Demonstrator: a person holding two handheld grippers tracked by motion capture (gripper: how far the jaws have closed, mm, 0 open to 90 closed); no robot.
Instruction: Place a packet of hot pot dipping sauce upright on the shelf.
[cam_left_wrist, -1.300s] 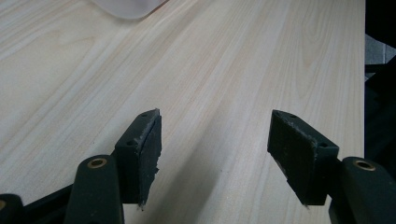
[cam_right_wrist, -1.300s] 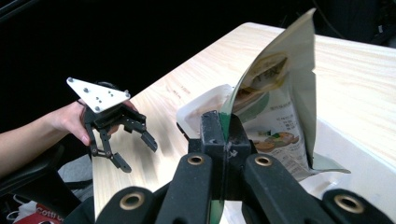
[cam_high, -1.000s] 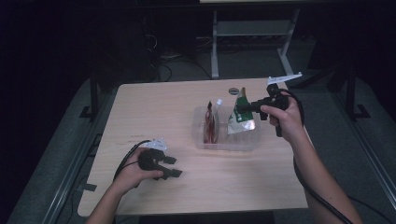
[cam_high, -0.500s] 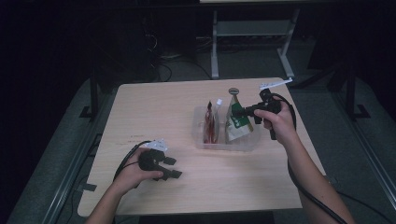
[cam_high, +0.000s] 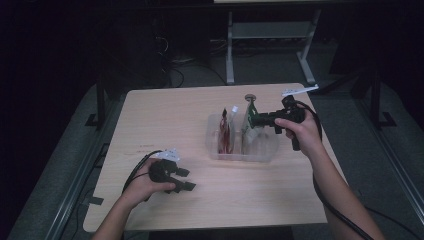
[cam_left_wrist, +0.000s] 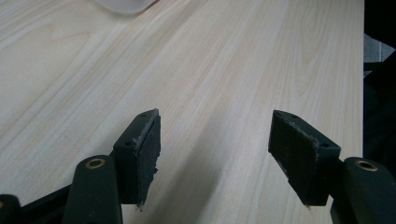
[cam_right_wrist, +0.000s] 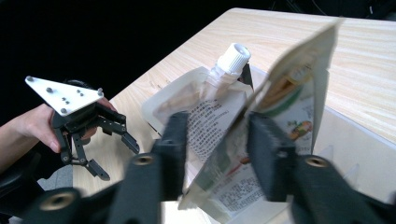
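While its jaws pinch a green-printed pouch (cam_right_wrist: 285, 107) by the lower edge, the right gripper (cam_high: 259, 120) hovers right of centre in the high view, over a clear bin (cam_high: 215, 150) on the desk (cam_high: 165, 120). Inside the bin, a spouted pouch (cam_right_wrist: 219, 98) with a white cap stands just beside the held pouch. Low at the left, the left gripper (cam_high: 184, 179) rests on the desk, jaws spread around nothing.
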